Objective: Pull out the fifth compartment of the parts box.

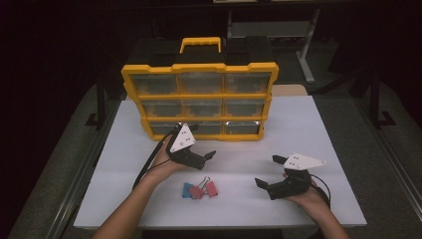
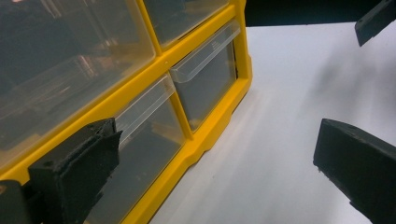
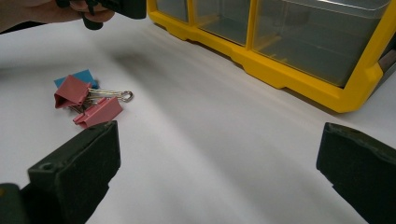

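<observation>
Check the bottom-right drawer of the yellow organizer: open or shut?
Partly open. In the left gripper view, the bottom-right drawer juts forward past the yellow organizer frame, while the neighbouring drawer sits flush.

Can't make out any text, labels or numbers anywhere, not even on the yellow drawer organizer [image 1: 199, 99].

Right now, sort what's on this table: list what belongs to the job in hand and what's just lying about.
In the job:
- left gripper, open, by the bottom drawers
- drawer cabinet
- bottom right drawer, slightly pulled out
- right gripper, open, holding nothing
- binder clips, likely next

Lying about:
- table, merely the support
- metal frame behind the table
</observation>
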{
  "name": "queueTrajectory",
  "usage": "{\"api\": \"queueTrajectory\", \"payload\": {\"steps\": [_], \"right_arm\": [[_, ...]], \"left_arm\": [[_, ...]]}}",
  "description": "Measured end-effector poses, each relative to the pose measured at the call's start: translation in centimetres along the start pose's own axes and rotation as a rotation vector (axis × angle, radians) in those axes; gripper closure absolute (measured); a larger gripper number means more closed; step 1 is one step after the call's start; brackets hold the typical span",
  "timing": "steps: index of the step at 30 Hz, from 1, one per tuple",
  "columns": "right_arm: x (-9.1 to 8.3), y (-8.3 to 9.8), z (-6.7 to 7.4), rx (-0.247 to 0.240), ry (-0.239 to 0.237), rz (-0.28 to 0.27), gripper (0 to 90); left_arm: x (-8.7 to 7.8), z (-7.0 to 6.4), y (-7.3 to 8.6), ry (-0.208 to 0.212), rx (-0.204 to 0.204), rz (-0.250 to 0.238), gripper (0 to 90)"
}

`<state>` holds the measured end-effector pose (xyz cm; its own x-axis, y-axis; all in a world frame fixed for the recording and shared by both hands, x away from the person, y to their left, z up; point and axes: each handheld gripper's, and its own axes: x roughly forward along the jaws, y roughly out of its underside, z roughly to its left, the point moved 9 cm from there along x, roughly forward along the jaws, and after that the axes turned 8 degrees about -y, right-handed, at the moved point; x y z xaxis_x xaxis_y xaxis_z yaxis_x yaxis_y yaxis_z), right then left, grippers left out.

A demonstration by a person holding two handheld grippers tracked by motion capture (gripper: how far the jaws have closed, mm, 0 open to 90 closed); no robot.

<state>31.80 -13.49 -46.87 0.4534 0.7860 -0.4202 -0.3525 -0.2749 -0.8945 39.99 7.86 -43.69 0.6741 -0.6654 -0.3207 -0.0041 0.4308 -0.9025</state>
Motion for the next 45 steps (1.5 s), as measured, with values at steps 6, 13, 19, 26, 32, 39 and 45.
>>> {"api": "queueTrajectory", "payload": {"steps": [6, 13, 19, 26, 32, 39, 45], "right_arm": [[0.00, -0.04, 0.06, -0.001, -0.007, -0.003, 0.0], [0.06, 0.02, 0.08, 0.000, -0.010, 0.001, 0.0], [0.07, 0.03, 0.05, 0.003, -0.011, 0.002, 0.0], [0.08, 0.04, 0.07, 0.002, -0.013, 0.003, 0.0], [0.06, 0.02, 0.08, 0.001, -0.013, 0.002, 0.0], [0.04, -0.01, 0.11, -0.001, -0.013, -0.001, 0.0], [0.08, 0.01, 0.11, -0.004, -0.013, 0.001, 0.0]], "left_arm": [[-0.02, -0.10, 0.03, -0.010, 0.045, -0.002, 0.0], [0.01, -0.15, 0.17, -0.020, 0.080, 0.002, 0.0], [0.04, -0.10, 0.18, -0.033, 0.110, 0.001, 0.0], [0.03, -0.13, 0.28, -0.042, 0.134, 0.007, 0.0], [-0.02, 0.09, 0.30, -0.065, 0.177, 0.009, 0.0], [-0.18, 0.32, 0.25, -0.087, 0.221, 0.018, 0.0], [-0.24, 0.34, 0.26, -0.096, 0.250, 0.022, 0.0]]}}
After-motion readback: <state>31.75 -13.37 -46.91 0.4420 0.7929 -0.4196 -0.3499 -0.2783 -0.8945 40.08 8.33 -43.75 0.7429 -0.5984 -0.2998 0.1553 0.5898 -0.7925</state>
